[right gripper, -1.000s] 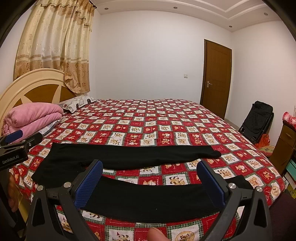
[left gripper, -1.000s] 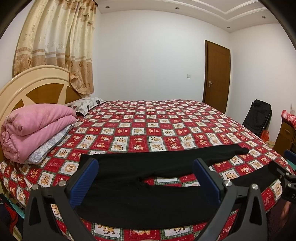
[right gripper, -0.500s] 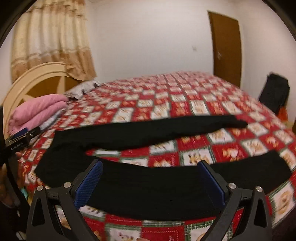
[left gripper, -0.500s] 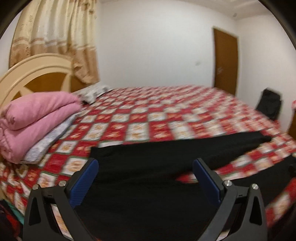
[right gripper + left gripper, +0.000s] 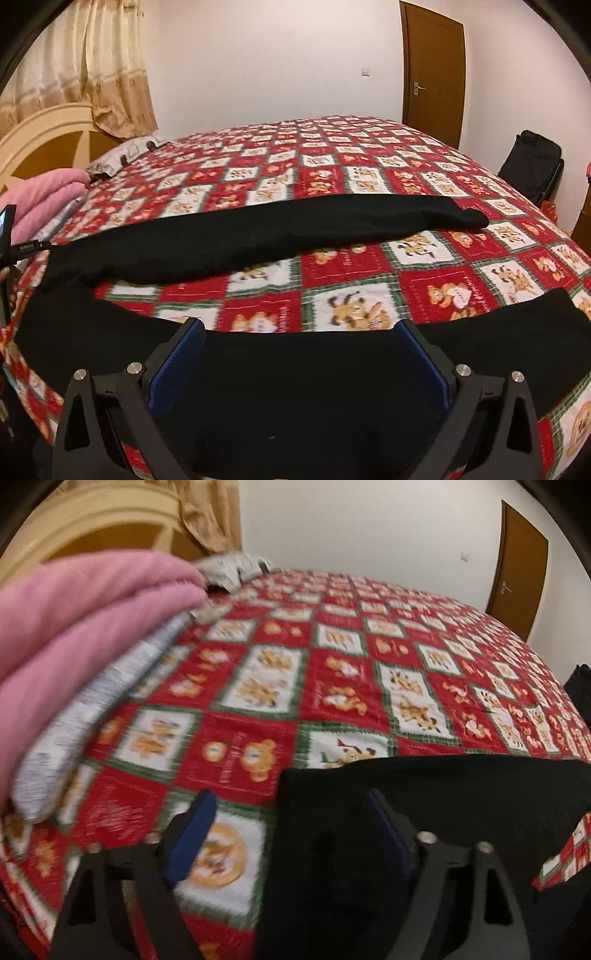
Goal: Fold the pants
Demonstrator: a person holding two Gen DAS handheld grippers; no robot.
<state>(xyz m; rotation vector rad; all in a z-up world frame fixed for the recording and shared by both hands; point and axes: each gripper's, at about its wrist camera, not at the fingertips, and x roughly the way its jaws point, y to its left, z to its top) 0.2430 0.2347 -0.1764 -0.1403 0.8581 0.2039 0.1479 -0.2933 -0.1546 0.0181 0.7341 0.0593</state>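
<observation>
No fold is made yet: the black pants (image 5: 258, 236) lie spread across the near bed (image 5: 332, 162), the left gripper (image 5: 288, 834) closing over their waist edge, the right gripper (image 5: 301, 354) wide open above the near leg.

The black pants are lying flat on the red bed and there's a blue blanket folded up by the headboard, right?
Not quite: the folded blanket is pink, not blue. The left wrist view shows it stacked near the headboard. The rest holds: the black pants lie spread flat on the red patterned bedspread, as the right wrist view shows.
</observation>
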